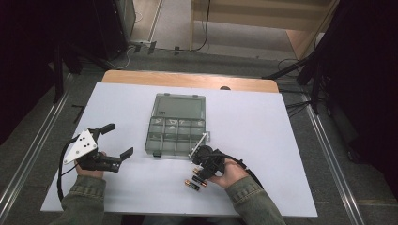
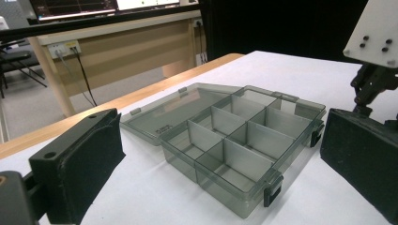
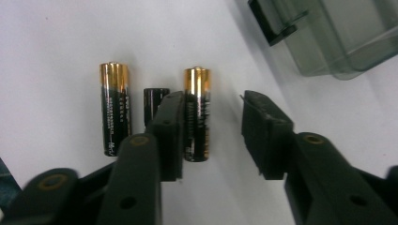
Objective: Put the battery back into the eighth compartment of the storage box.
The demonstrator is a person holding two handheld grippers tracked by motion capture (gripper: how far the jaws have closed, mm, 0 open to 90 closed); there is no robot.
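A white surface (image 1: 263, 140) carries a smoky clear compartment box (image 1: 176, 136) at its middle, with the lid (image 1: 179, 106) folded flat on the far side and the divided tray nearer the person. In the left gripper view the dividers stand upright and the compartments that can be seen hold nothing, while two black latches (image 2: 272, 188) hang on the tray's near edge.

The left gripper (image 1: 117, 140) is held at the near left of the surface, well apart from the box, its jaws spread wide and holding nothing; the grey three-cornered plate (image 1: 80, 146) sits on top of it, and the person's left hand (image 1: 89, 168) grips it from below.

The right gripper (image 3: 211, 126) is at the near right, just beside the box's near right corner, and points down at three batteries (image 1: 195, 179) lying side by side on the surface. Its jaws are partly open and straddle the rightmost battery (image 3: 197, 115) (gold cap at the far end), with one jaw between that battery and the middle battery (image 3: 154, 104), which it partly hides. The jaws have not closed on it; a gap shows on the battery's right side. The leftmost battery (image 3: 114, 108) lies clear of the jaws. The person's right hand (image 1: 232, 172) wraps the gripper from the near side.
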